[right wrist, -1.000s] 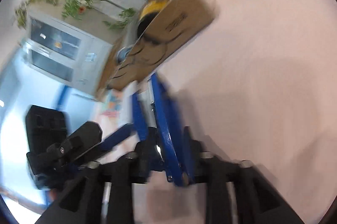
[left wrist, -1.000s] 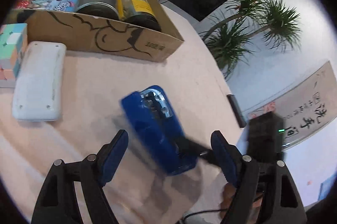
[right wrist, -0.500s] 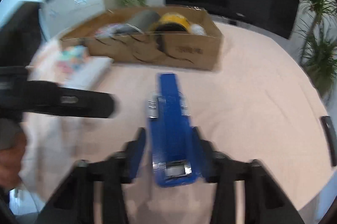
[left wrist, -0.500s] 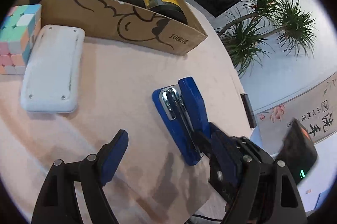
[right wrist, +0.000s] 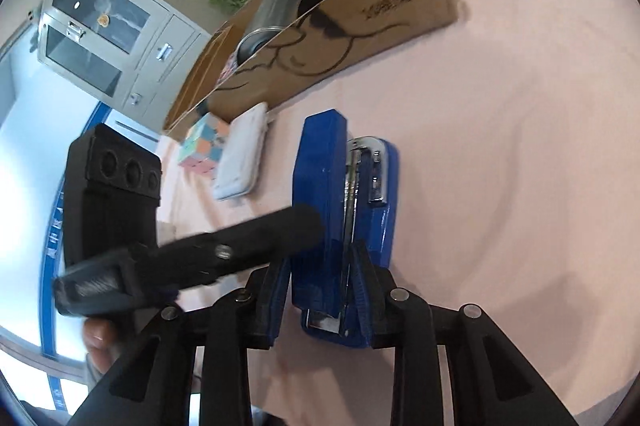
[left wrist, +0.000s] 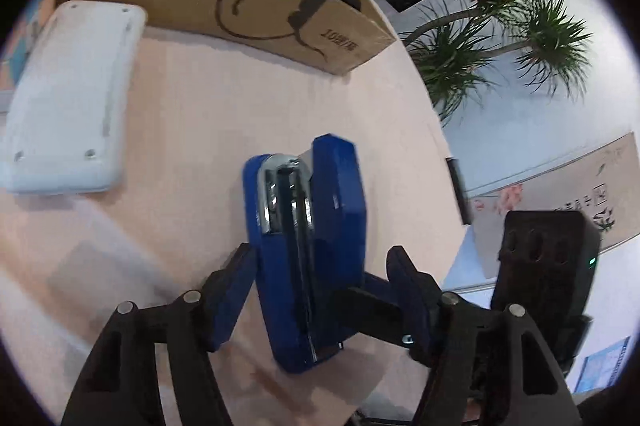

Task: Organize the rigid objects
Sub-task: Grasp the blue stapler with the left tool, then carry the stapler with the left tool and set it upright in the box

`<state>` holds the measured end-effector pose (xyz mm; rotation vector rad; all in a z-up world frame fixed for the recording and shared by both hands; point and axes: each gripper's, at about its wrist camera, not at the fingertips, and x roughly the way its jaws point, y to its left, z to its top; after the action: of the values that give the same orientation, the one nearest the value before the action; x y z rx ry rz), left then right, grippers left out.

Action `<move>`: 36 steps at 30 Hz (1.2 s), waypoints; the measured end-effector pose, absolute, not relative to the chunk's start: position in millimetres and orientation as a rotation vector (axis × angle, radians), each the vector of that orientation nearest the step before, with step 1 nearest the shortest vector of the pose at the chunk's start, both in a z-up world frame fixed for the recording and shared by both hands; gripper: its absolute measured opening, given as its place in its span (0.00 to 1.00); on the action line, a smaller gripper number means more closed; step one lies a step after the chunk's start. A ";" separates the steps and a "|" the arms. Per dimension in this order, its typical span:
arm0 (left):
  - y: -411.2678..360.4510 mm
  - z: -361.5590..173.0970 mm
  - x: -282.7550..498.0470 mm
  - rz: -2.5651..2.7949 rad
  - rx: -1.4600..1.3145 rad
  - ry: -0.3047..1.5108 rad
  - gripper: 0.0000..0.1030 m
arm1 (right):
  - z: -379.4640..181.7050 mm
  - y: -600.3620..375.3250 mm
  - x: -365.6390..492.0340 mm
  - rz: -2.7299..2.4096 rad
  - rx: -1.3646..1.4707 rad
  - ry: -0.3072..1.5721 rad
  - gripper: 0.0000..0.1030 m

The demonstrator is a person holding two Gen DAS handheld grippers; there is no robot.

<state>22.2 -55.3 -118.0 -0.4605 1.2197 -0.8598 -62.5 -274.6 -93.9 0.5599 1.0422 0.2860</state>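
Observation:
A blue stapler point(left wrist: 308, 250) lies on its side on the pink table, its metal magazine showing. My right gripper point(right wrist: 320, 294) is shut on the stapler point(right wrist: 344, 205) at its rear end. My left gripper point(left wrist: 320, 290) is open, its jaws on either side of the stapler; its left pad looks close to or touching the stapler's base, and one right-gripper finger reaches in from the right. In the right wrist view a black finger of the left gripper lies against the stapler's left side.
A cardboard box point(left wrist: 256, 5) with cans and a picture book stands behind; it also shows in the right wrist view point(right wrist: 352, 25). A white flat case point(left wrist: 68, 105) and a pastel puzzle cube point(right wrist: 204, 145) lie left of the stapler. A table edge runs at right.
The stapler has been turned onto its side by my right gripper. My left gripper has moved in until its open jaws straddle the stapler.

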 end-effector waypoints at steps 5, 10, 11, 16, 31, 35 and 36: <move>-33.6 -121.7 25.3 -0.854 -0.536 1.222 0.54 | -91.5 -258.5 -58.9 0.292 0.514 1.044 0.27; -30.9 -126.1 29.3 -0.853 -0.549 1.268 0.54 | -77.8 -221.4 -61.9 0.204 0.233 1.018 0.28; -30.7 -126.6 29.8 -0.857 -0.551 1.269 0.55 | -77.4 -213.7 -64.7 0.178 0.186 1.009 0.29; -31.1 -126.5 31.9 -0.865 -0.547 1.271 0.55 | -87.4 -188.0 -61.6 0.090 -0.004 0.982 0.31; 9.5 -80.7 34.9 -0.833 -0.531 1.149 0.41 | -71.6 -215.4 -47.1 0.361 0.574 1.064 0.22; 32.6 -37.2 50.1 -0.807 -0.517 1.038 0.41 | -30.5 -190.7 -24.8 0.430 0.514 0.983 0.22; 39.2 -25.5 58.9 -0.803 -0.510 1.011 0.41 | -18.8 -184.4 -17.4 0.448 0.496 0.961 0.22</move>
<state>58.9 39.2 -25.5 -0.5096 1.0106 -0.8029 -17.4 -184.4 -18.8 0.4960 0.9609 0.4480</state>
